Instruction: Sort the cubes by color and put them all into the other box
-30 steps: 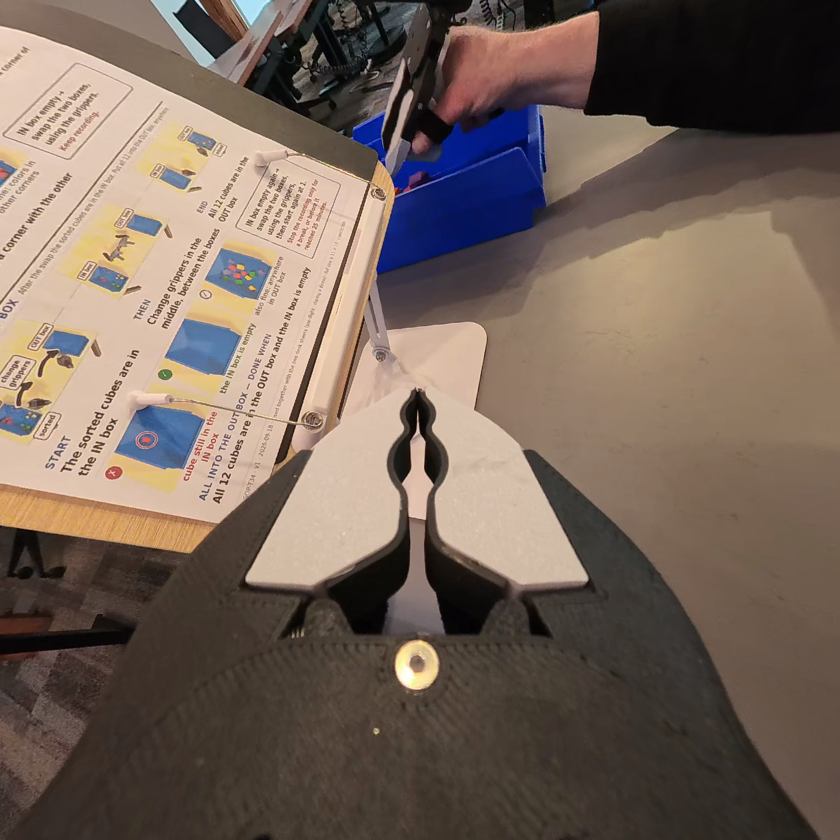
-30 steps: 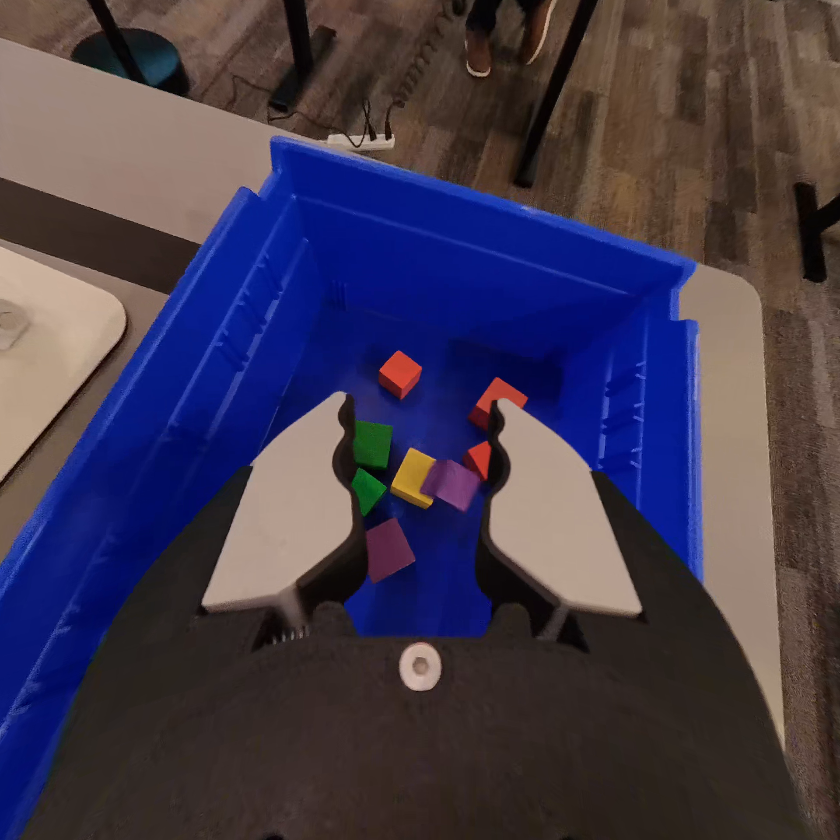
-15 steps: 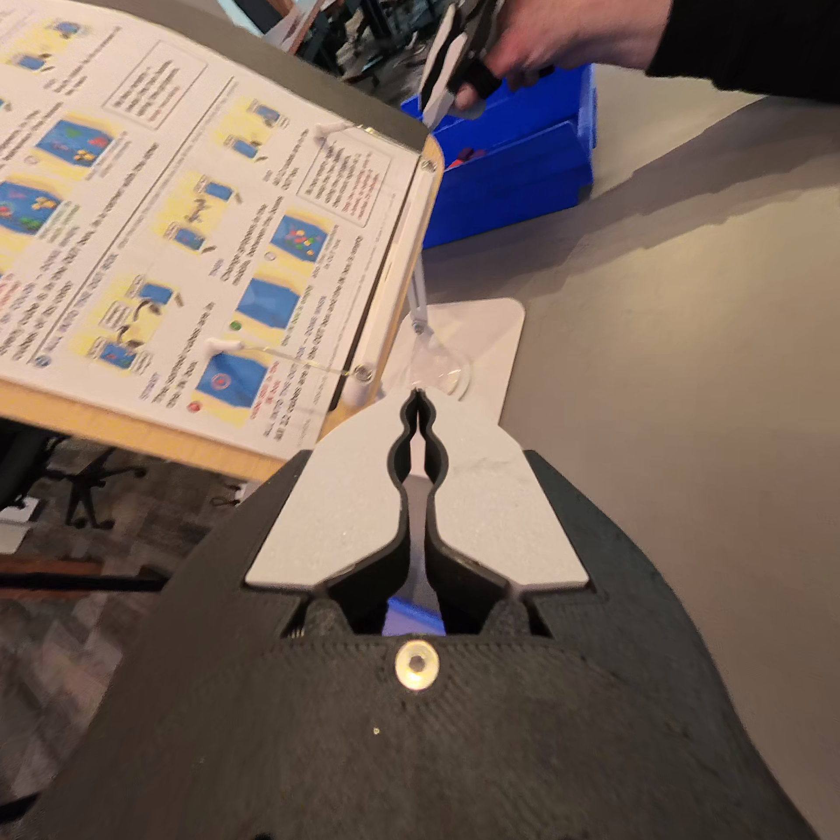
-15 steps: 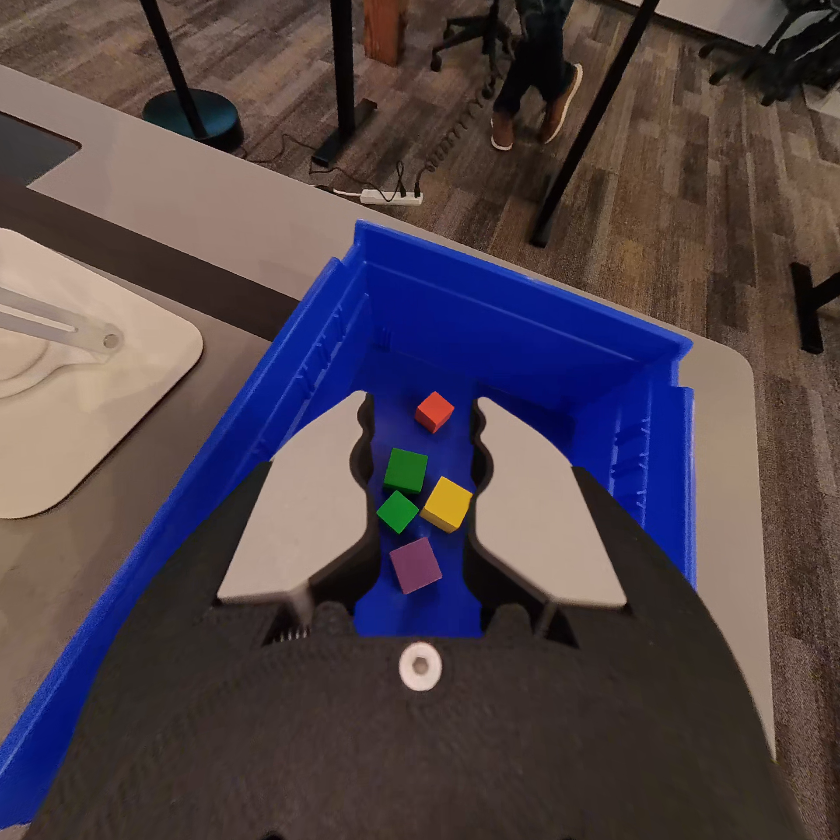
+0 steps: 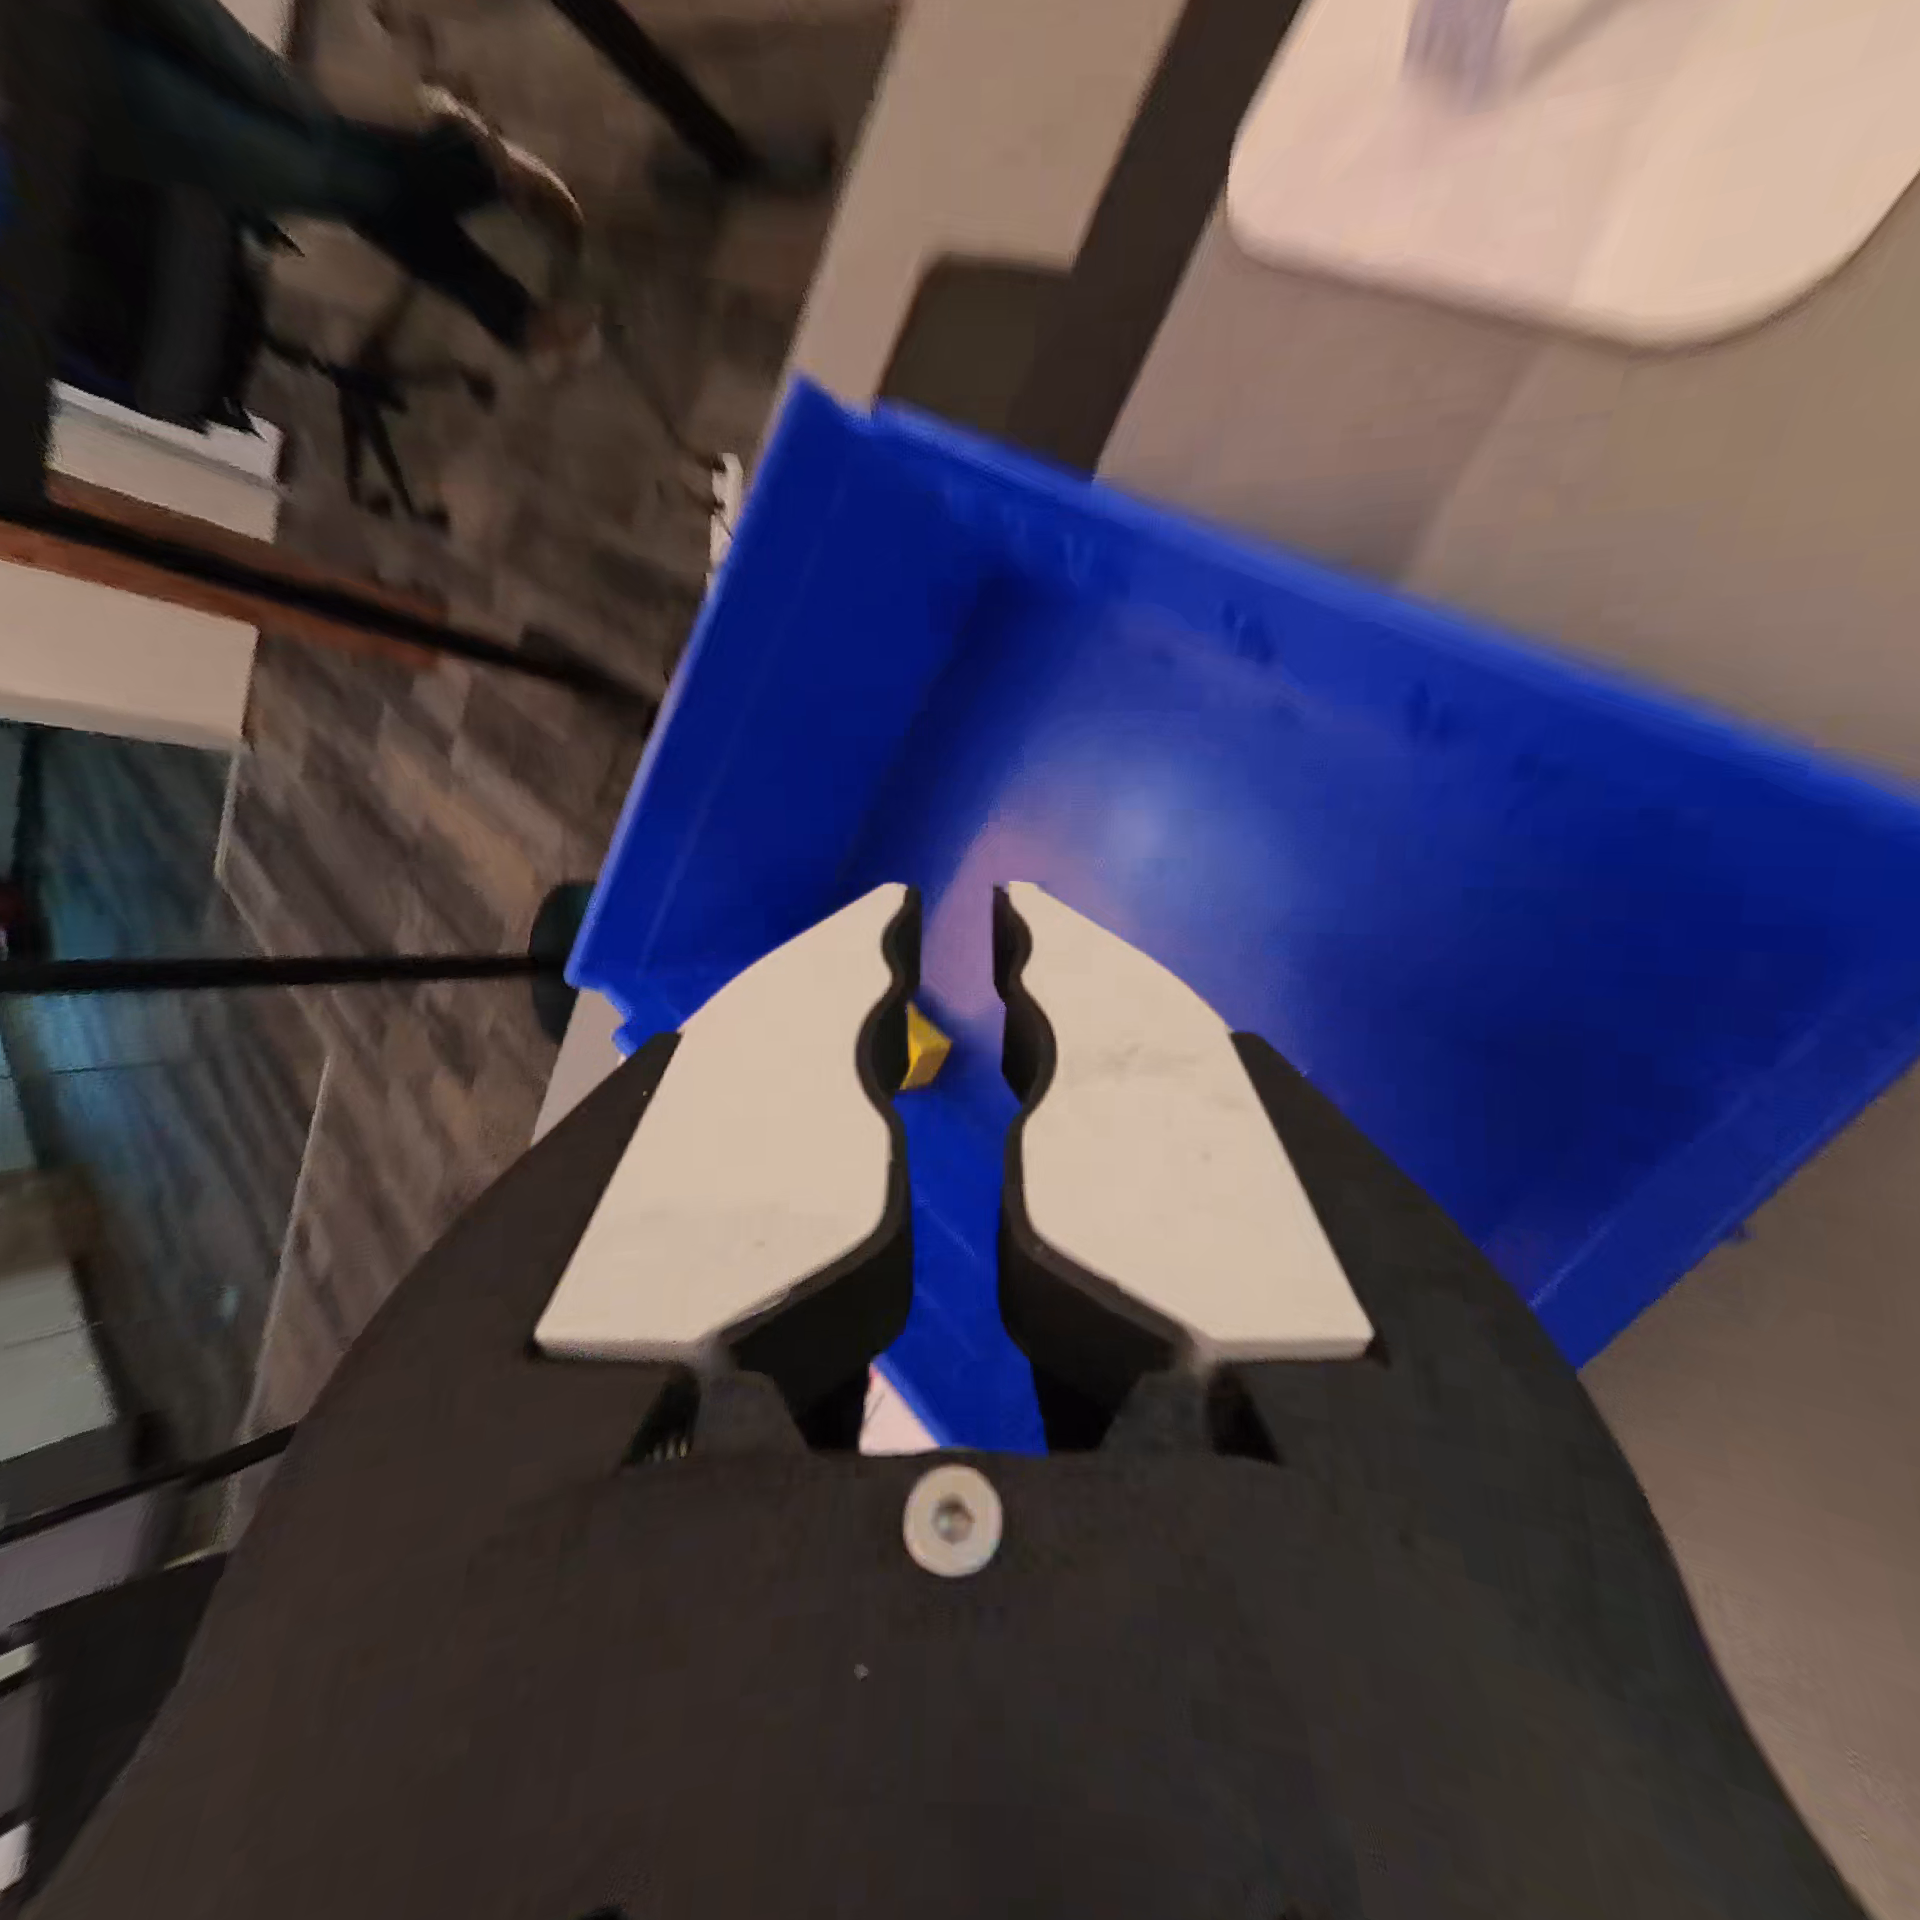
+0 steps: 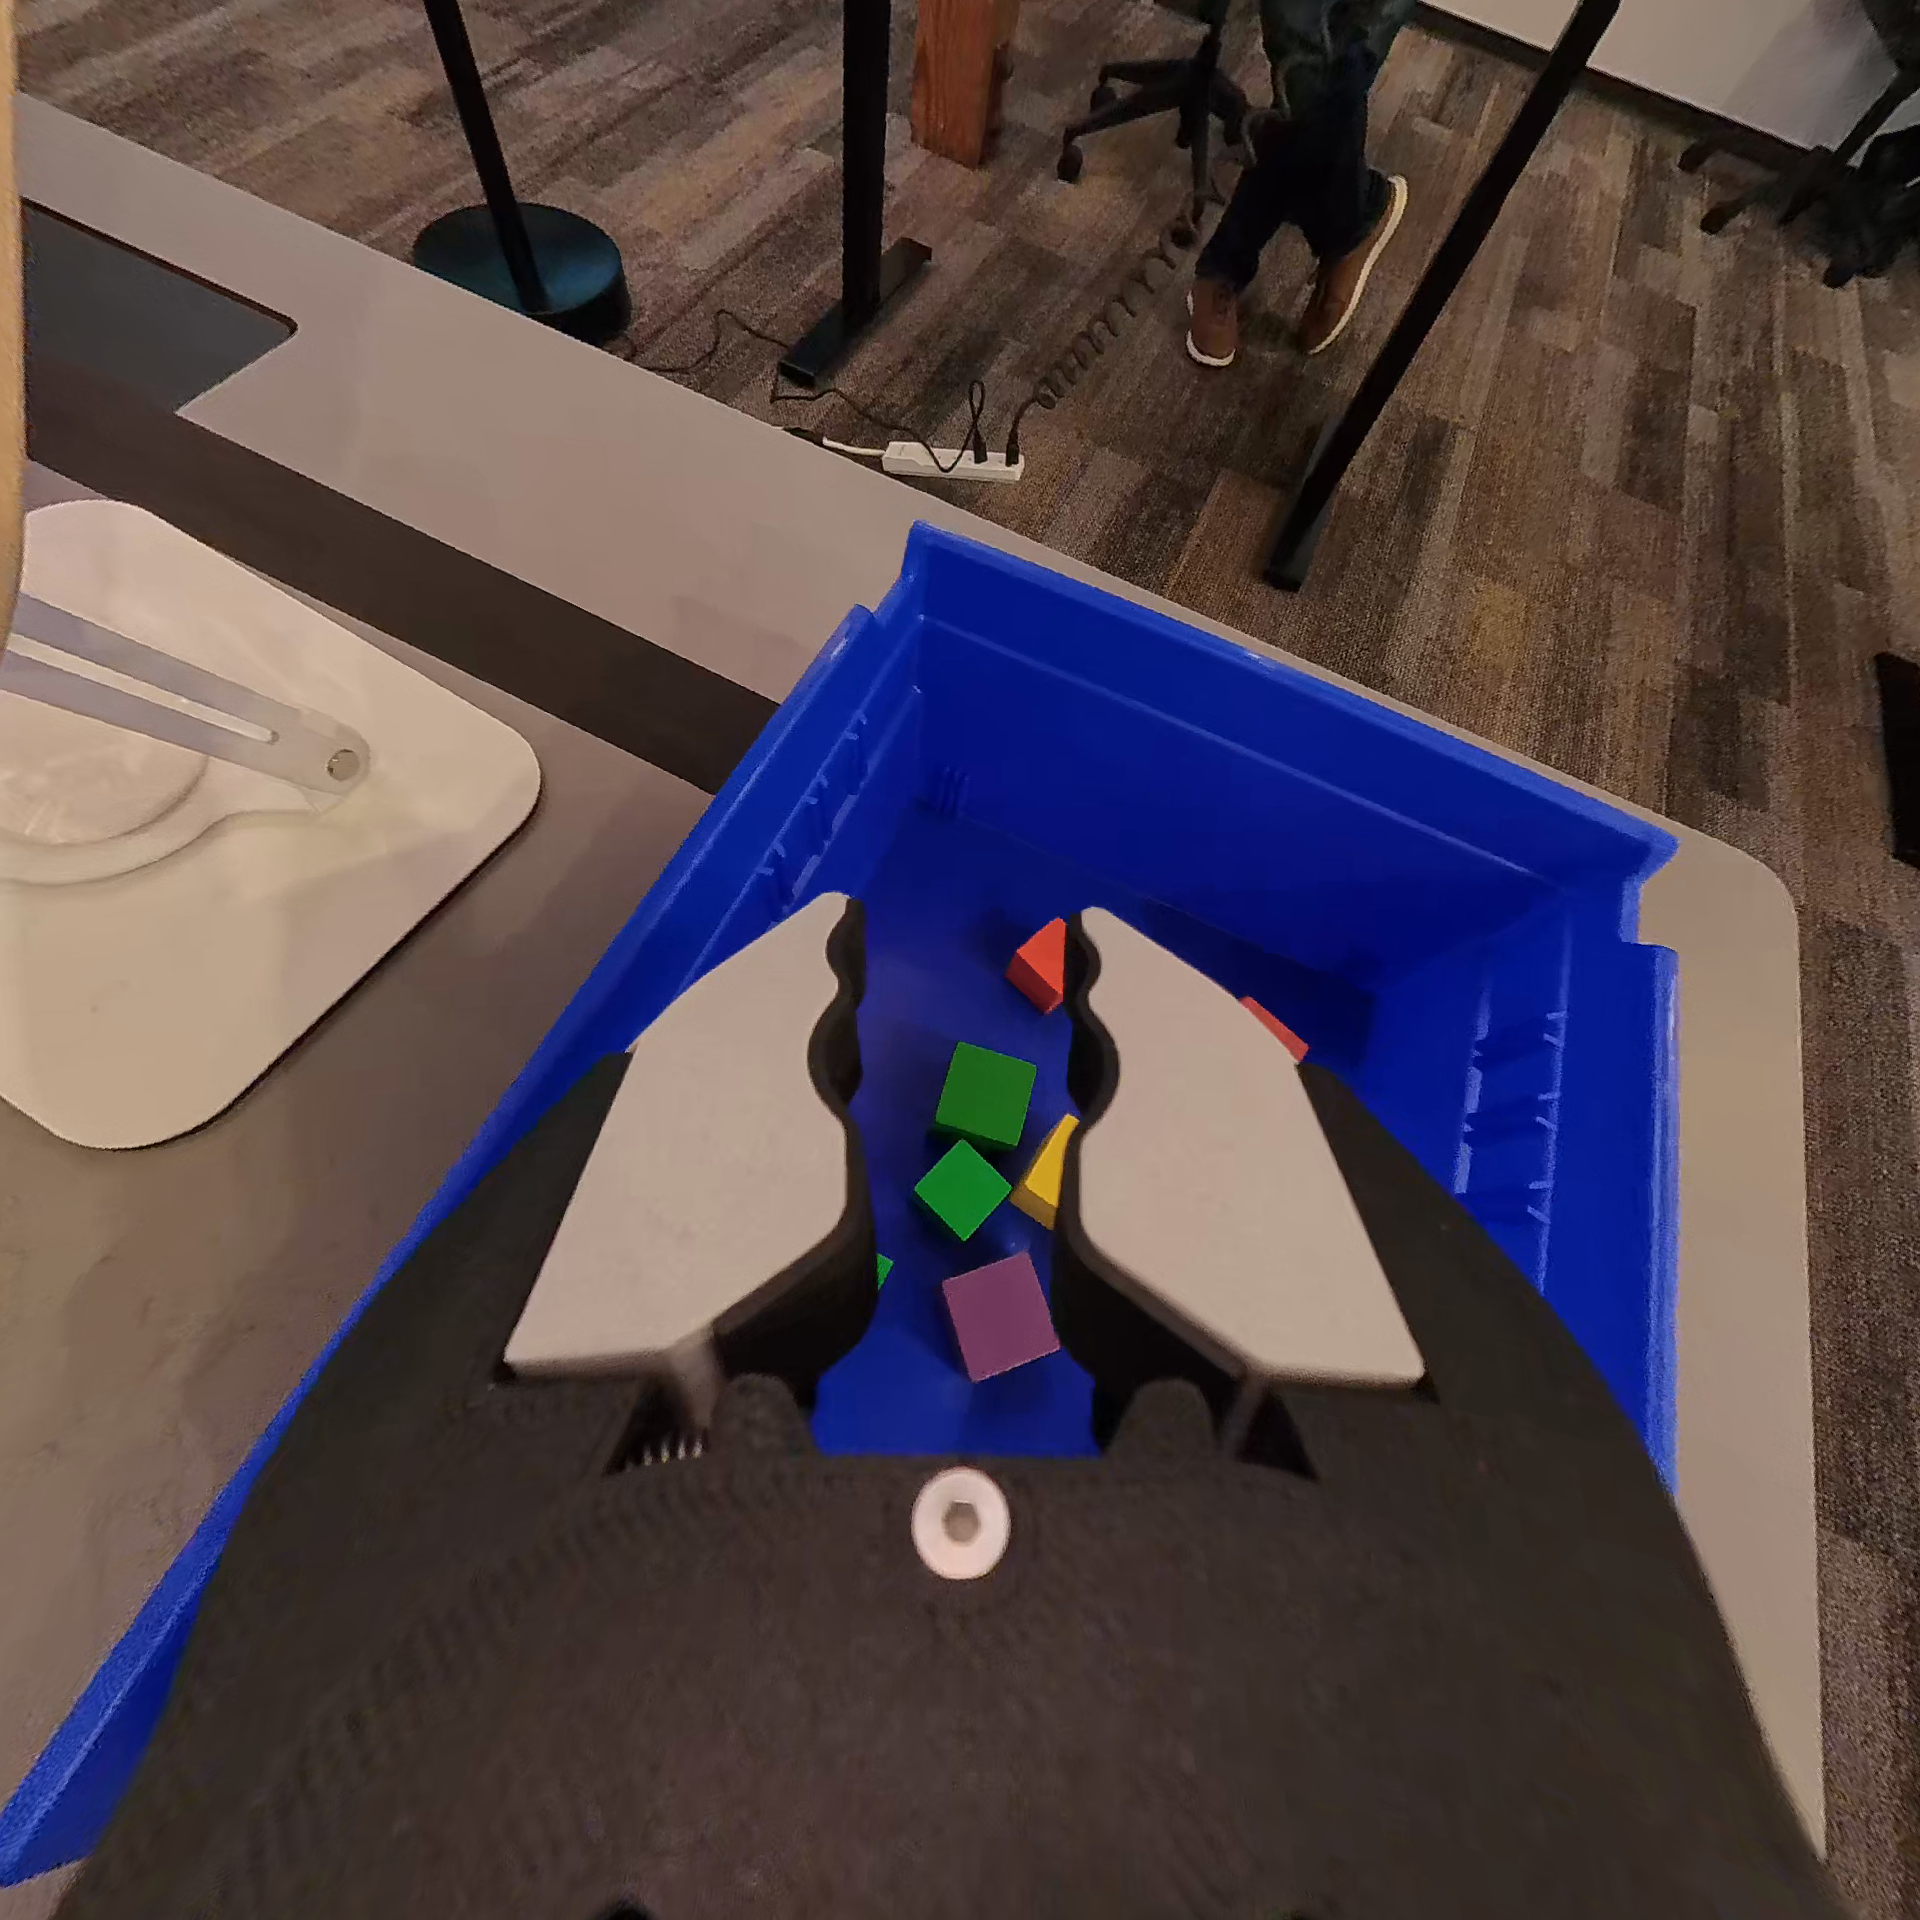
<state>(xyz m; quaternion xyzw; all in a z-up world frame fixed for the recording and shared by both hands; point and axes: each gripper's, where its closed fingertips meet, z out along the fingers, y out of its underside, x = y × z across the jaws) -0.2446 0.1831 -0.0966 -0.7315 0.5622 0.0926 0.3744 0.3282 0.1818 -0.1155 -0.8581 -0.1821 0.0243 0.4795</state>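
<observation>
Early stage: one yellow cube (image 5: 923,1058) in left blue box (image 5: 1351,831); mixed cubes (image 6: 982,1091) remain unsorted. Left tool (image 5: 956,904) narrowly parted, right tool (image 6: 961,920) part-open, both empty.

Each black tool (image 5: 951,904) (image 6: 961,920) has grey wavy-edged fingers and one silver screw.

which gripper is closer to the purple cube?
Right. The right gripper hangs open over the blue box, with the purple cube between its fingers. The left gripper is over another box, where only a yellow cube shows.
</observation>
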